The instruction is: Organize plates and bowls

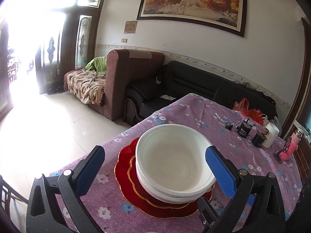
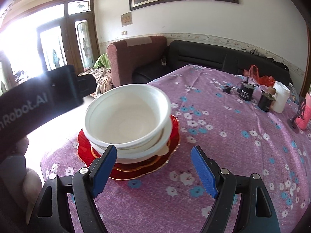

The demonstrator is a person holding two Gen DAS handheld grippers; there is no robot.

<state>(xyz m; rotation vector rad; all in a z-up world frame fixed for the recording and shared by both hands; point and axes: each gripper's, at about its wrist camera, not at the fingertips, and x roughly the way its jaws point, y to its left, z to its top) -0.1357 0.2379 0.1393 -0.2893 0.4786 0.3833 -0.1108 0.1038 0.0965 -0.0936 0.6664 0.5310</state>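
Left wrist: round white bowls [image 1: 175,163] (nested), scalloped red plates [image 1: 124,167].

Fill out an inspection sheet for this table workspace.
Surface: purple floral tablecloth over the table.
Job's things: nested white bowls stacked on two red scalloped glass plates, near the table's corner.
Clutter: two black cylindrical devices, white plastic jar, pink bottle, red plastic bag at the far edge.
Grippers: left gripper open, jaws either side of the bowls; right gripper open, empty.
Cables: thin lead beside the black devices.
Surroundings: maroon armchair, black sofa, framed horse painting, glass doors.
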